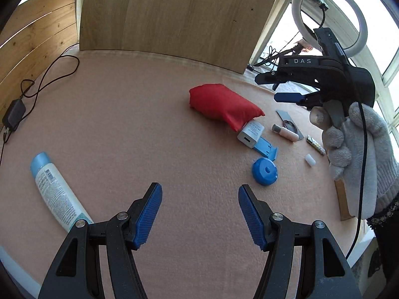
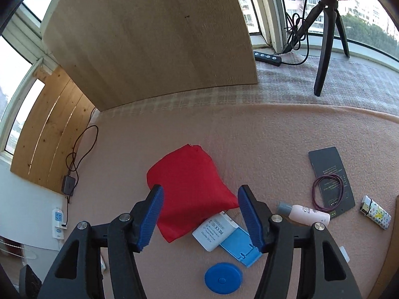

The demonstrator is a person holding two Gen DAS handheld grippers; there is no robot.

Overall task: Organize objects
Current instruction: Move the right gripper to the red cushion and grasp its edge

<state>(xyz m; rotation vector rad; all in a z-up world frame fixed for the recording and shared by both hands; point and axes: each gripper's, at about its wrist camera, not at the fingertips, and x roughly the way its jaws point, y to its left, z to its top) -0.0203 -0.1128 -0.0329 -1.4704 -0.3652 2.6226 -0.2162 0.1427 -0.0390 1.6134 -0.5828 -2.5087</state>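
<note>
- A soft pink blanket (image 1: 139, 129) covers the table, with a big wood board (image 1: 174, 15) standing at the back and windows behind it.
- The left gripper (image 1: 200, 214) hangs above the blanket with its blue tongs wide apart and nothing in them.
- The right gripper (image 2: 200, 215) is wide apart too, and empty. A hand in a grey glove (image 1: 359, 159) holds it.
- Close by lies a round blue disc (image 2: 223, 281). It looks hard and light, so pinch it by its edges.
- Next come a blue stand (image 2: 240, 248) and a white charger (image 2: 215, 231), touching each other.
- The red pouch (image 2: 190, 189) lies just past them. It looks soft and squishy. Grab a corner or a fold.
- To the left lies a long spray can (image 1: 57, 194). It may roll.
- Farther right are a small pink bottle (image 2: 305, 214), a hair band (image 2: 328, 191) on a dark card (image 2: 326, 159), and what may be a lighter (image 2: 376, 215).
</note>
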